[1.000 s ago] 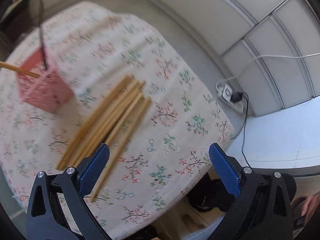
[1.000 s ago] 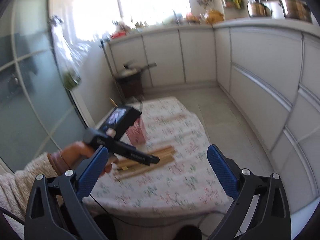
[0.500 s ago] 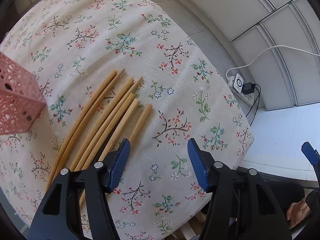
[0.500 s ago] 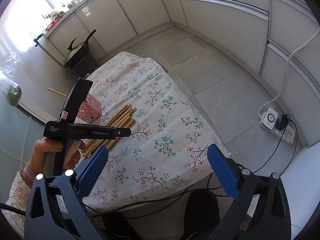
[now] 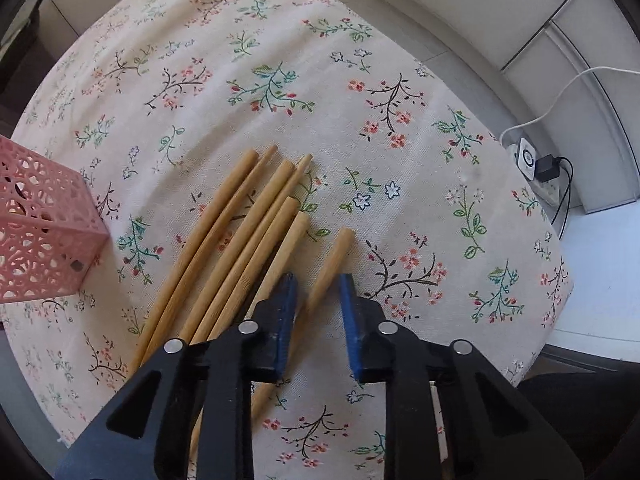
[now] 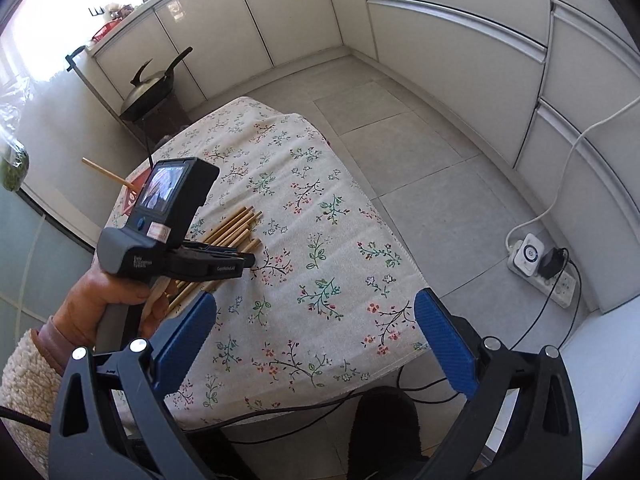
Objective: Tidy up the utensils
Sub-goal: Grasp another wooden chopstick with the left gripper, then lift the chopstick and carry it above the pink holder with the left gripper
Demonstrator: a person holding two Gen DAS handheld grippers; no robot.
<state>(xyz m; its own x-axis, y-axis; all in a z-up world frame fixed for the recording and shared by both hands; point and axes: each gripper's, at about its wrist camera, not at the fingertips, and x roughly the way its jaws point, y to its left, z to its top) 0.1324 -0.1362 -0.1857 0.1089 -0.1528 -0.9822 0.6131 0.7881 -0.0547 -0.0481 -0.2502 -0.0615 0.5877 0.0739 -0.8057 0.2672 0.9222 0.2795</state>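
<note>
Lying loose, tan bamboo chopsticks (image 5: 256, 240), round-tipped.

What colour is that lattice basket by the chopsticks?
Pink basket, clearest in the left wrist view.

A wok (image 6: 154, 84) rests near the cabinets; a power strip (image 6: 540, 266) lies on the floor.

Right gripper (image 6: 314, 344) gapes above floral tablecloth (image 6: 320, 280), chopsticks (image 6: 236, 228) beyond.
</note>
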